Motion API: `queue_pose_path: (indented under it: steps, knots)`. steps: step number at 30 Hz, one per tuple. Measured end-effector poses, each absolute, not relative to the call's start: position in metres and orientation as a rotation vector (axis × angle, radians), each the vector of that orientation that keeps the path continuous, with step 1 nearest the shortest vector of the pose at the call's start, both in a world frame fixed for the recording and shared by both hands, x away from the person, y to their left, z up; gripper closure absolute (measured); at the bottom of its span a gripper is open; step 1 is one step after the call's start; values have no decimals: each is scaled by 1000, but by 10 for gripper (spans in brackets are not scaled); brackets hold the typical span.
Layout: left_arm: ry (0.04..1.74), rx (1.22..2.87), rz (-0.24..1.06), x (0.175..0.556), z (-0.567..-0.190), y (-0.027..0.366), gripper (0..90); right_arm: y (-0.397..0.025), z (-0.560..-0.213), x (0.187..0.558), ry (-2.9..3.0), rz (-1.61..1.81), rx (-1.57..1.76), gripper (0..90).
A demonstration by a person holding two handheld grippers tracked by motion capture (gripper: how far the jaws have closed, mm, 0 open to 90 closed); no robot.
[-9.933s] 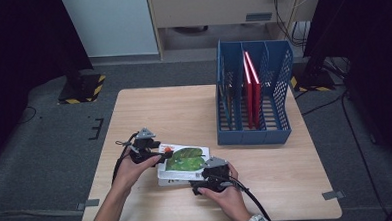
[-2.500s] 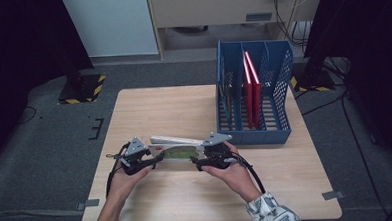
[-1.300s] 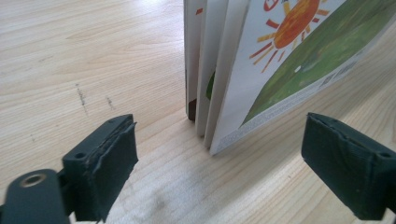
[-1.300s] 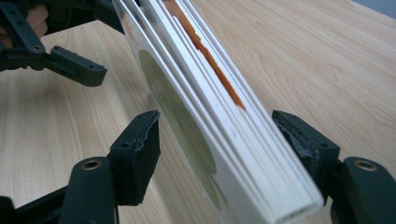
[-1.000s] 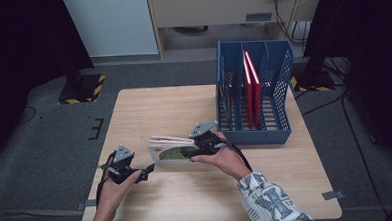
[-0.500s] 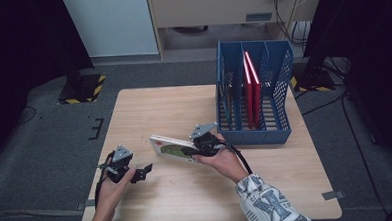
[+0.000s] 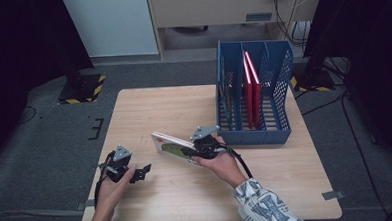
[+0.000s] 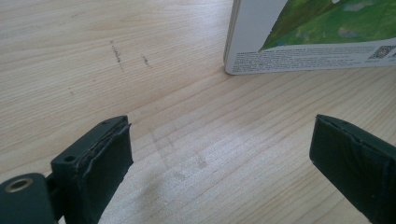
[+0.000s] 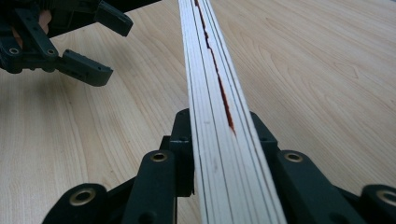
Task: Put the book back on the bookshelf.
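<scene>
A thin book with a green picture cover (image 7: 168, 144) stands tilted on its edge near the middle of the wooden table (image 7: 164, 107). My right gripper (image 7: 198, 149) is shut on its right end. In the right gripper view the white page edges (image 9: 210, 93) run away from between the jaws of the right gripper (image 9: 219, 140). My left gripper (image 7: 141, 172) is open near the front left of the table, apart from the book. In the left gripper view the left gripper (image 8: 224, 172) has bare wood between its jaws and the book's lower corner (image 8: 327, 32) lies ahead.
A blue mesh file rack (image 7: 255, 133) stands at the back right of the table, just right of the held book. Two red books (image 7: 250, 88) stand upright in one of its slots. The open left gripper (image 9: 79, 46) lies to the left of the book's edge.
Both grippers held the book flat, then raised it on edge. The left gripper let go and drew back to the front left. The right gripper keeps the book, tilted more.
</scene>
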State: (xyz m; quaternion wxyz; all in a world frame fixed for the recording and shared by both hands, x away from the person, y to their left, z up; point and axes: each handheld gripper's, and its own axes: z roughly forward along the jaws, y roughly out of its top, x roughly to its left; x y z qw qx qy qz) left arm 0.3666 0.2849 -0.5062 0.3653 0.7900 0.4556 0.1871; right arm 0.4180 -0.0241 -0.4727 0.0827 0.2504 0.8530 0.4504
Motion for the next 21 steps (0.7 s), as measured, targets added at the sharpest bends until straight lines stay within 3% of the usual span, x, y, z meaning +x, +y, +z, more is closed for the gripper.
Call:
queue_pose_path:
  steps: [21]
  knots:
    - [1206, 2006, 501, 367, -506, 291, 57, -19, -477, 416, 2527, 1353, 745, 755]
